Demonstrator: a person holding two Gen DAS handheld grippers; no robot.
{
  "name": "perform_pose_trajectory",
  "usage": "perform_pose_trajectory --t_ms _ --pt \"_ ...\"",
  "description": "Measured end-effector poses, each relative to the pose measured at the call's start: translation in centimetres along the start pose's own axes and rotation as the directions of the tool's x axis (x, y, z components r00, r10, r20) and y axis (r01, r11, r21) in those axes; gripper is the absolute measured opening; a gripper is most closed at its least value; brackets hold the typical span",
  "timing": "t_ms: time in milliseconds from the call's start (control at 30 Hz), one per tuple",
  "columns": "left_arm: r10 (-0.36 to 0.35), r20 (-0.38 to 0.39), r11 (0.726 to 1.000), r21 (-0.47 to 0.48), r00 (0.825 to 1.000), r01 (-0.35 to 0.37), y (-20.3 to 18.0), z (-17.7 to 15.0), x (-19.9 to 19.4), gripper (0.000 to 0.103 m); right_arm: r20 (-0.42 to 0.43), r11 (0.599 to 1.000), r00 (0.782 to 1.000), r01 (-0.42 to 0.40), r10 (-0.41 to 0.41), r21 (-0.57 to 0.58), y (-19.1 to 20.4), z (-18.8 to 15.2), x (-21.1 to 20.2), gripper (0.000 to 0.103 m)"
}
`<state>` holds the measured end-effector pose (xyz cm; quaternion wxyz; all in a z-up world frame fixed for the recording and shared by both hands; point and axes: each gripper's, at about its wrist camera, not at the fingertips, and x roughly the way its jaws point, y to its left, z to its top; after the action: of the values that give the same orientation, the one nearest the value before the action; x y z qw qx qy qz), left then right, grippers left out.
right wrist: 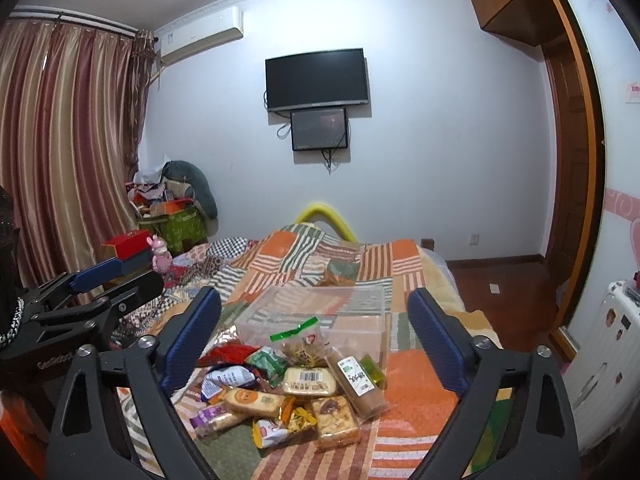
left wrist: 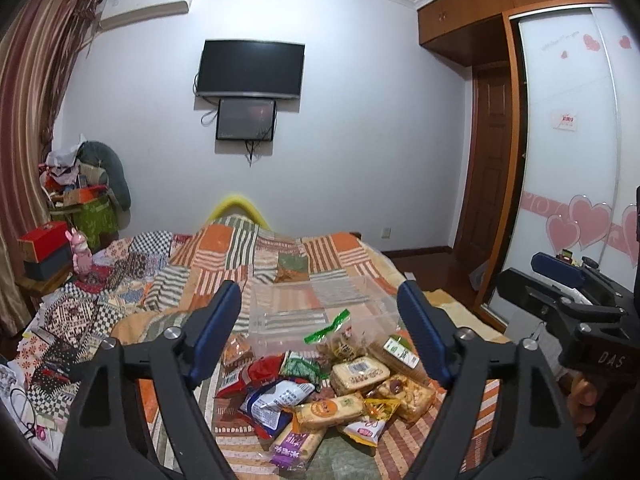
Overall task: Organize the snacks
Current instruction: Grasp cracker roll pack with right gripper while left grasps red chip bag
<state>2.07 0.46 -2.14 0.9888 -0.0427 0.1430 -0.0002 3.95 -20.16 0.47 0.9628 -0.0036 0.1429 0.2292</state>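
Left gripper (left wrist: 320, 332) jaws apart, empty, above snack pile (left wrist: 320, 392); clear plastic bin (left wrist: 316, 312) just behind pile on quilt (left wrist: 240, 256).

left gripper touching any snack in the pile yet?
Apart. The left wrist view shows the left gripper open above the snack pile, nothing between its pads; the right wrist view shows it held clear of the pile.

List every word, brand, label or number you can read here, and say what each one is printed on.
"DAS": black body of the right claw, seen from the left wrist.
"GenRobot", partly cut off: black body of the left claw, seen from the right wrist.
Barcode label on the pale yellow wrapped cake: digits too small.
Print on the other snack wrappers and the white wardrobe door sticker: too blurred.
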Motion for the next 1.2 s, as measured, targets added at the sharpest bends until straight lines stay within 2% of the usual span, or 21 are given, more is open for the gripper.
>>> perform_pose_trajectory --t_ms 267,533,700,900,1100,1200 --pt "0.025 -0.143 1.000 -0.001 0.989 -0.025 2.6 -2.6 4.0 0.077 -0.120 1.000 0.993 0.010 -0.010 0.005 -1.8 -2.0 2.6 0.074" --pt "0.051 -0.321 0.999 0.013 0.946 -0.050 5.4 -7.0 8.9 0.077 -0.296 0.999 0.955 0.044 -0.033 0.030 -4.6 -5.3 6.4 0.064" --pt "0.031 -0.397 0.999 -0.028 0.917 -0.046 6.9 -8.7 12.3 0.077 -0.377 0.997 0.926 0.052 -0.029 0.051 -5.9 -6.6 8.2 0.062" --pt "0.018 -0.448 0.998 -0.049 0.894 -0.044 7.9 -9.5 15.9 0.079 -0.439 0.998 0.898 0.043 -0.021 0.041 -6.7 -7.9 10.3 0.062" --pt "-0.012 -0.492 0.993 -0.109 0.871 -0.047 9.4 -9.7 19.1 0.081 -0.481 0.999 0.877 0.023 -0.005 0.031 -6.7 -8.4 12.7 0.062" --pt "-0.012 -0.526 0.990 -0.129 0.850 -0.065 10.2 -10.5 20.7 0.081 -0.494 0.999 0.869 0.010 0.011 0.039 -6.7 -8.5 13.6 0.062"
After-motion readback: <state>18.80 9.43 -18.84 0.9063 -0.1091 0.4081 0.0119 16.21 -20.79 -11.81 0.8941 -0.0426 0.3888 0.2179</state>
